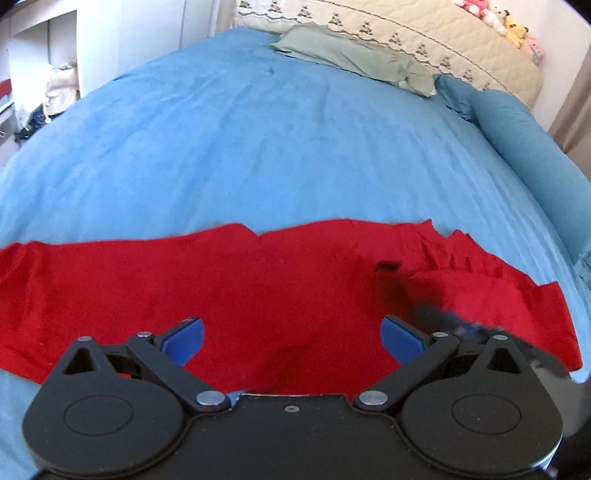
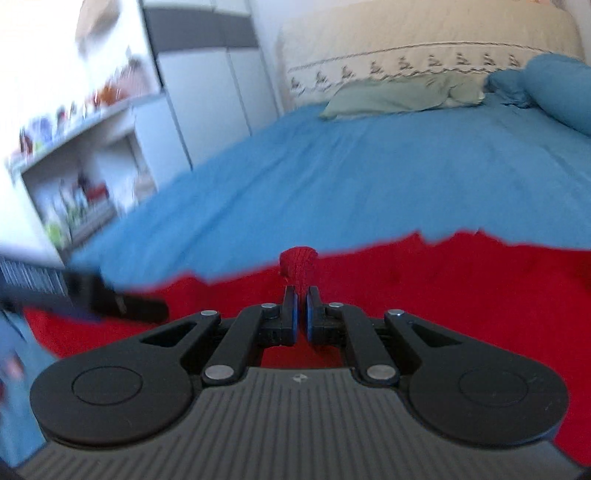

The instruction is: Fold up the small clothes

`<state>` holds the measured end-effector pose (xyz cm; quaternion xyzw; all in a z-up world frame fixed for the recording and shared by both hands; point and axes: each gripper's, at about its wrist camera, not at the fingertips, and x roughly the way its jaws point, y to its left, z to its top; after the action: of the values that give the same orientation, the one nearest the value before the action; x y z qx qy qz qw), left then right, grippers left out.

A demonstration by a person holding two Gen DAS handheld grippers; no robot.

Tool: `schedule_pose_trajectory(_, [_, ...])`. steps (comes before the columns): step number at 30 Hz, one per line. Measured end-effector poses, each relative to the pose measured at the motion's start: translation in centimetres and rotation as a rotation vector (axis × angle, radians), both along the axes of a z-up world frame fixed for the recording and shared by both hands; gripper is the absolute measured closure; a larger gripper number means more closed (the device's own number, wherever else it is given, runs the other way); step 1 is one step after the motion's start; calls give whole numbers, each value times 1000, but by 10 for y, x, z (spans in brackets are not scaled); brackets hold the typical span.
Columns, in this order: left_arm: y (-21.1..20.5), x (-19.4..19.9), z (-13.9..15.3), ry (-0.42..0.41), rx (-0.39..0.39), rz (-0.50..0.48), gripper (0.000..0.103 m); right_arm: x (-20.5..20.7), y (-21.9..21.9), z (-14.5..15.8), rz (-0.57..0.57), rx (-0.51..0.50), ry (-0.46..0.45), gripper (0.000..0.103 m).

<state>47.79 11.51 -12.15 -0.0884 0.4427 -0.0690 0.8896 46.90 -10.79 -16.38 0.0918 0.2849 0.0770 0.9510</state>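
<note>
A red garment lies spread across the near part of the blue bed. My left gripper is open just above it, its blue pads wide apart and holding nothing. In the right wrist view the same red garment fills the foreground. My right gripper is shut on a bunched piece of the garment's edge, which sticks up past the fingertips. The right gripper shows blurred at the lower right of the left wrist view, and the left gripper shows blurred at the left of the right wrist view.
The blue bedspread stretches far ahead. A green pillow, a blue bolster and a beige quilted headboard with plush toys stand at the far end. White shelves and a wardrobe stand at the left.
</note>
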Motion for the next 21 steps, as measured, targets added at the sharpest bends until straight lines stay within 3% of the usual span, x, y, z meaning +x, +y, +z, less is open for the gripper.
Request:
schedule_pose_trajectory(5, [-5,-8,-9,-4,-44,-50,0,-15,24,-40,69,-146,28,83])
schedule_pose_trajectory(8, [-13,-1,-13,0,-77,-77,0,-21,35,-49,114,-190,37,77])
schedule_pose_trajectory(10, [-21,2,-13,-6,-101,-106,0,-26,37,-51,146,-206,29,51])
schedule_pose_trajectory(11, [-25,4,-14,-8,-114,-127,0,-31,37,-49,170,-218,24,27])
schedule_pose_trajectory(12, [-30,6,-15,-4,-129,-153,0,-36,37,-47,182,-230,9,12])
schedule_pose_trajectory(17, [-60,10,-33,35,-158,-251,3,-78,18,-40,229,-312,-40,11])
schedule_pose_trajectory(21, [-73,9,-49,55,-158,-250,11,-107,-14,-39,199,-284,-28,11])
